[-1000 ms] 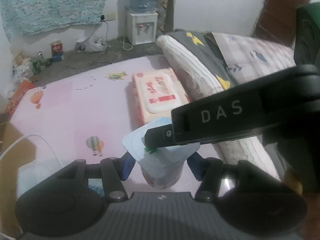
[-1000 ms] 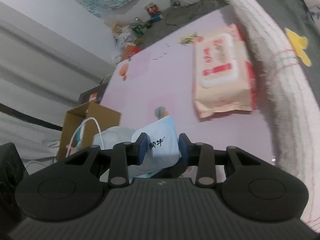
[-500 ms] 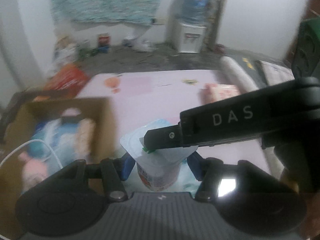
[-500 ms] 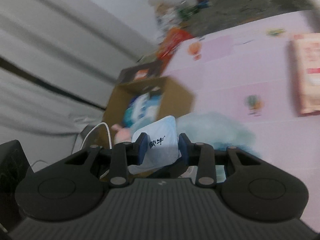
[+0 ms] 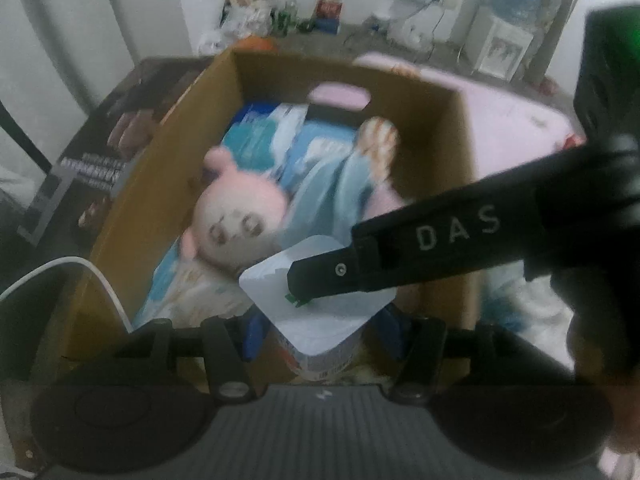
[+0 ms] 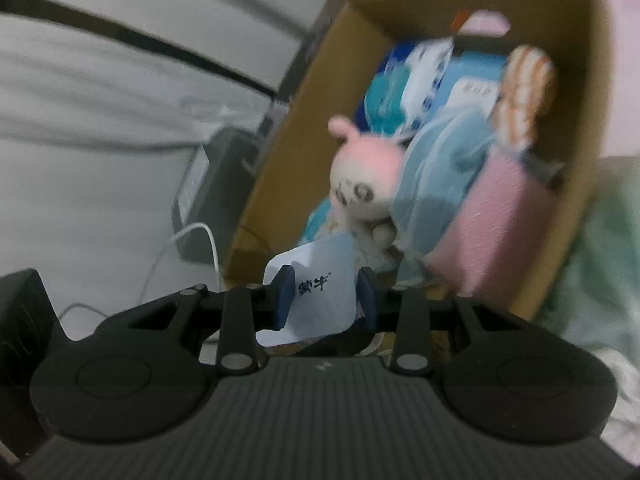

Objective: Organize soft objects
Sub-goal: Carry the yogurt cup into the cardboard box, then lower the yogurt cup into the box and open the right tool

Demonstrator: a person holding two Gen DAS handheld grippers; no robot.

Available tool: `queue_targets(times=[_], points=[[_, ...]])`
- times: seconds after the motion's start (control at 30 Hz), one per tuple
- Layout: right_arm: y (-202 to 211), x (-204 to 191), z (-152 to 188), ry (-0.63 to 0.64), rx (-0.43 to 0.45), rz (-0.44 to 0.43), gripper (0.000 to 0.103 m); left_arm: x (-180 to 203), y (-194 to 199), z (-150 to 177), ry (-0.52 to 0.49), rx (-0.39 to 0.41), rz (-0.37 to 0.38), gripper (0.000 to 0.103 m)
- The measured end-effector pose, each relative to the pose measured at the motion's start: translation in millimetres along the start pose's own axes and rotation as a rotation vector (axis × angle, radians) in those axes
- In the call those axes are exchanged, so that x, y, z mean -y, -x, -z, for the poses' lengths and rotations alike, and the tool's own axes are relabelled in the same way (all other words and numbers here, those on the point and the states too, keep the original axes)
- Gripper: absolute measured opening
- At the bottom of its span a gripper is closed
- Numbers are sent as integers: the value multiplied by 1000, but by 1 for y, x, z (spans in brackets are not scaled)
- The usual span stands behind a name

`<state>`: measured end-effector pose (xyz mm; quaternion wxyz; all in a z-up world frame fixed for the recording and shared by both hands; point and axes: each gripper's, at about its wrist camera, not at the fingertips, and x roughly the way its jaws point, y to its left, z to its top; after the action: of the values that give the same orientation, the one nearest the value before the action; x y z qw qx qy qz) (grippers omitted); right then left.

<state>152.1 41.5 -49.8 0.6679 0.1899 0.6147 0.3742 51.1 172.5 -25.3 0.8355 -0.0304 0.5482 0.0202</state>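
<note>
A yogurt cup (image 5: 324,362) with a white foil lid (image 5: 320,316) sits between the blue pads of my left gripper (image 5: 320,336), which is shut on its body. My right gripper (image 6: 326,296) is shut on the raised edge of the lid (image 6: 320,284); in the left wrist view its black finger (image 5: 400,256) reaches across to the lid. The cup hangs over the near end of an open cardboard box (image 5: 460,152). Inside lie a pink plush toy (image 5: 236,216), a light blue cloth (image 5: 328,184) and blue tissue packs (image 5: 260,132).
A pink folded cloth (image 6: 496,224) lies in the box (image 6: 600,80) by its wall. A white cable (image 5: 100,280) and a dark printed carton (image 5: 80,160) are left of it. The pink bedsheet (image 5: 520,120) lies to the right, a water dispenser (image 5: 504,40) behind.
Both grippers swung left together with the cup, from above the pink sheet to above the cardboard box. The grips on the cup and its lid are unchanged.
</note>
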Motion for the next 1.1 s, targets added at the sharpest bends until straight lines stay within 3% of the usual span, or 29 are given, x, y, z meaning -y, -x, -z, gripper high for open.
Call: queue_targets(times=[0.23, 0.27, 0.4, 0.6, 0.83, 0.97, 1.1], points=[[-64, 4, 3, 46, -104, 82, 34, -24, -47, 21, -26, -141, 18, 59], [-73, 8, 6, 41, -125, 104, 34, -27, -49, 26, -27, -150, 26, 63], [-92, 13, 12, 69, -174, 146, 35, -31, -47, 37, -59, -151, 37, 63], [-90, 10, 9, 63, -172, 185, 33, -34, -31, 41, -78, -137, 84, 62], [-103, 4, 6, 117, -202, 163, 31, -35, -35, 29, -85, -128, 95, 54], [-110, 9, 7, 70, -223, 97, 27, -38, -35, 28, -77, -138, 96, 55], [-112, 8, 8, 61, -220, 88, 27, -44, -35, 28, -84, -144, 99, 55]])
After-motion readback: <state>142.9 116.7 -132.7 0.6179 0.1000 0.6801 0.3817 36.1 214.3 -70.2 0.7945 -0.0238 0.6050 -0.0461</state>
